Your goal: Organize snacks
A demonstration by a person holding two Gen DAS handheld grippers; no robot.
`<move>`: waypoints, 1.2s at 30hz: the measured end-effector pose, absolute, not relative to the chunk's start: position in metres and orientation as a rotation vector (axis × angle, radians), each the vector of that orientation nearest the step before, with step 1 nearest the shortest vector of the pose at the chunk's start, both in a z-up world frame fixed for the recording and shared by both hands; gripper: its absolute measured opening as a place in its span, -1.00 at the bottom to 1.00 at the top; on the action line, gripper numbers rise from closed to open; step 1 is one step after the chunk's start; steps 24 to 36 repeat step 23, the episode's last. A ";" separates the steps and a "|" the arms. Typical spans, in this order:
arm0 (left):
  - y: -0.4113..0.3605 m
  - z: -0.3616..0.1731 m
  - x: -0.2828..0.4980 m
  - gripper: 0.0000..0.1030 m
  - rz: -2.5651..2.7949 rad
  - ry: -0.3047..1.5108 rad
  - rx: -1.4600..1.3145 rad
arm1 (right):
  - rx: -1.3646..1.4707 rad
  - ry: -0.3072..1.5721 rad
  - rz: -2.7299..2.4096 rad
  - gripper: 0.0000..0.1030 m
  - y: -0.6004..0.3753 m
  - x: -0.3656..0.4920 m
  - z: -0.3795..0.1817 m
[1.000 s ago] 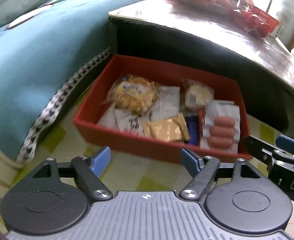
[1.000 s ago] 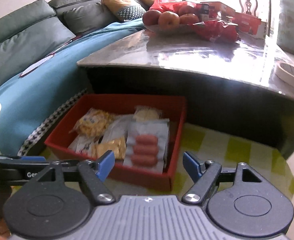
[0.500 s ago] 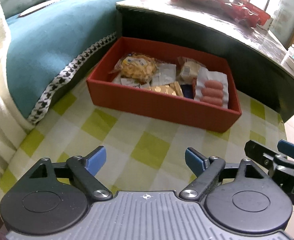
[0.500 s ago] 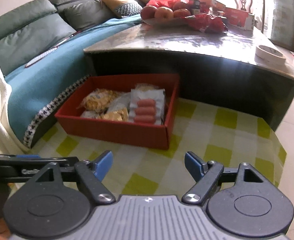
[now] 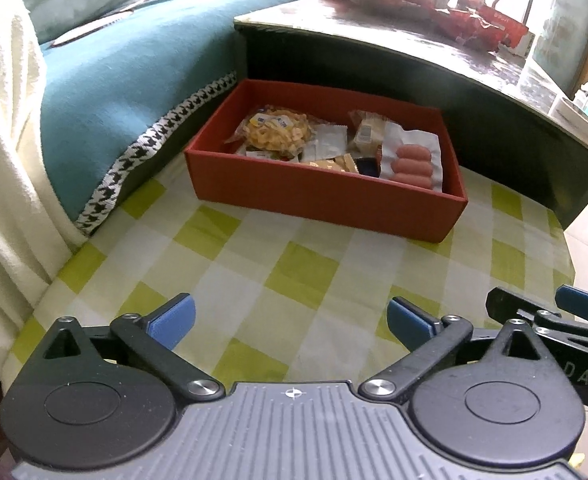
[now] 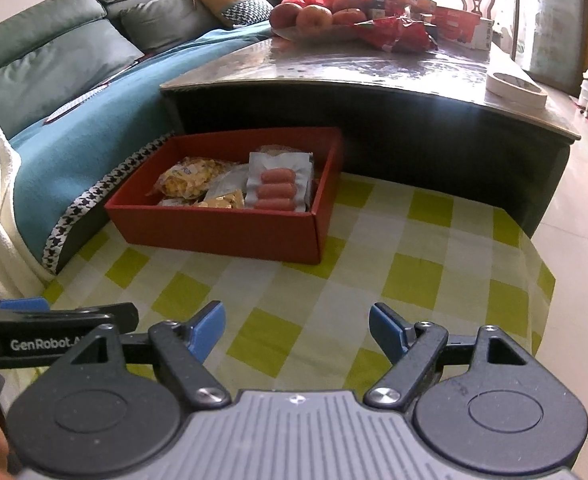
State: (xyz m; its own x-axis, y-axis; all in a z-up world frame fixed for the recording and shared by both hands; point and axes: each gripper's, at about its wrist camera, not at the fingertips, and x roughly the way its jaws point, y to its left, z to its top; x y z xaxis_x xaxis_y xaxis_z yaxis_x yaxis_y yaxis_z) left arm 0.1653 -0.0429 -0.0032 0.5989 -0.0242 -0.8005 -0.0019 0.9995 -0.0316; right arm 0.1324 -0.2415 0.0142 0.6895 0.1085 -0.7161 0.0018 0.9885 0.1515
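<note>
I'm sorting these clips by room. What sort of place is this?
Most likely a home living room: a sofa with cushions, a low coffee table holding a fruit bowl, and a red box of snacks on a checked cloth.

Both grippers tilt downward side by side, close together. The left gripper (image 5: 290, 320) has its jaws opening, very wide, nothing between the blue pads. The right gripper (image 6: 297, 330) holds its jaws apart, a little narrower, also empty, pads touching nothing
</note>
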 end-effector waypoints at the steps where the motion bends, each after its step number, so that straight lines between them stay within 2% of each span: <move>1: -0.043 -0.002 0.163 1.00 -0.013 0.923 -0.027 | 0.144 0.807 0.061 0.57 -0.242 0.131 0.015; 23: -0.043 0.005 0.146 1.00 0.004 0.825 0.031 | 0.152 0.789 0.089 0.59 -0.239 0.124 0.018; 36: -0.043 0.005 0.146 1.00 0.004 0.825 0.031 | 0.152 0.789 0.089 0.59 -0.239 0.124 0.018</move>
